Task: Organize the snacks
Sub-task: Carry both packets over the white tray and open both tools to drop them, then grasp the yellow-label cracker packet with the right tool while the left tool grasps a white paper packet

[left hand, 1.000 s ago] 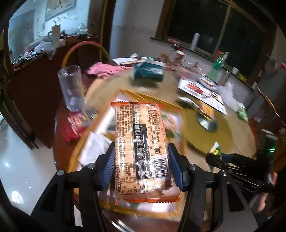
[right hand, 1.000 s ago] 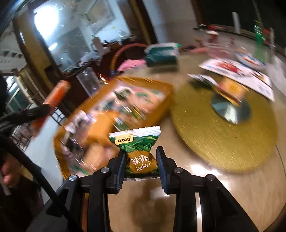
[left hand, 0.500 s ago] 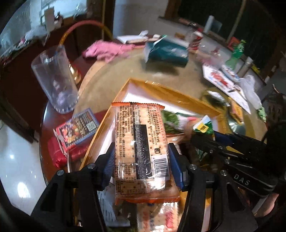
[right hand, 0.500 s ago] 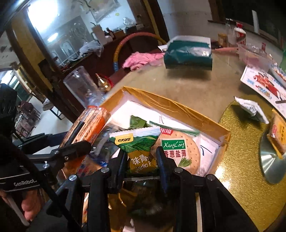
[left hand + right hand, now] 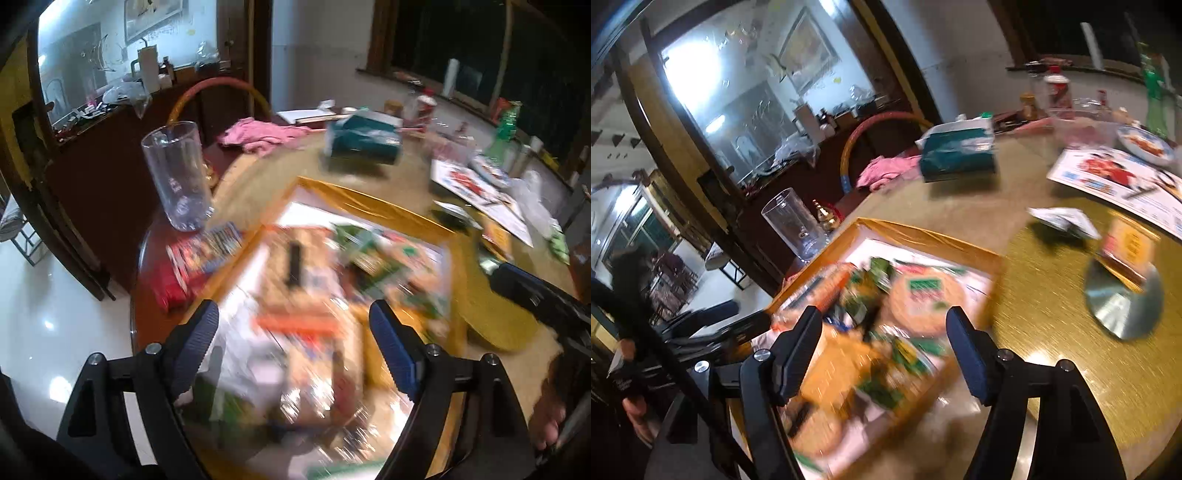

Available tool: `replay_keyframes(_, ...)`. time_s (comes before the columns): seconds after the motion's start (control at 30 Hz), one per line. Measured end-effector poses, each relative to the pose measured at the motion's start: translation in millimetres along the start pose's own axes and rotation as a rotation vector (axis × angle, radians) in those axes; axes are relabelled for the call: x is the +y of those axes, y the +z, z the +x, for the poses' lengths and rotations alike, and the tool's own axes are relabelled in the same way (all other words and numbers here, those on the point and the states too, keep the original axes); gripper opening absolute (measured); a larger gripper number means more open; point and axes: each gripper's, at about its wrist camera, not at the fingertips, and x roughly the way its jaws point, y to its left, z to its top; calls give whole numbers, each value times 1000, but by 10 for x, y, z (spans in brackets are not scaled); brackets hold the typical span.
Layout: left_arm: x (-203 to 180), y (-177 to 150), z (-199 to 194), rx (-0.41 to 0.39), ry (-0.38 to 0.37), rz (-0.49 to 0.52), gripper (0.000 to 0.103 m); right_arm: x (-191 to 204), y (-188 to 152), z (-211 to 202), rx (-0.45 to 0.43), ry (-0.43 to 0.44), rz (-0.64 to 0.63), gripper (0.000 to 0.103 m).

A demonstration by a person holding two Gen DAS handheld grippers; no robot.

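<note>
Both sets of jaws now stand wide and empty, still opening, over the gold-rimmed box (image 5: 373,206) at the near edge of the round bench (image 5: 1052,295): the left gripper (image 5: 291,343), which a second ago clamped a long cracker pack (image 5: 295,266), has let it go, and the pack lies blurred in the box just ahead of the blue pads; the right gripper (image 5: 882,350) has likewise dropped its small green garlic-pea packet, which can no longer be picked out for certain among the green wrappers (image 5: 897,354) smeared by motion below it. Judging by that, two more snacks are in place and both hands are free for the next ones. The box holds a jumble of packets, among them a round biscuit pack (image 5: 923,295) with a green label. Outside it, touching its left wall, lie red snack packets (image 5: 199,258), seemingly yet to be sorted. Just beyond them stands an empty clear glass (image 5: 177,181). Farther back sit a teal tissue pack (image 5: 956,155) and a pink cloth (image 5: 258,134), with printed leaflets (image 5: 1115,181) to the right.
</note>
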Motion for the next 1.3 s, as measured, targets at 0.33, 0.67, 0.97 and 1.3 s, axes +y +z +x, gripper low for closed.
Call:
replay_keyframes(0.33,-911,-679,-372,29,-158,57,84,-995,-460,-701,49,-181,196,72)
replay_keyframes(0.67,-1396,-878,-402,29,-81,156,84,-1594,-951,-872,140,-616,153,72)
replay_keyframes(0.97,-1543,-924,-320,44,-65,188,84,-1537,-792,-603,151,-589,82,78)
replay_keyframes(1.3,-1457,-1017,-238,78,-88,176,84,-1814,-79,-42,85,-404,183,79)
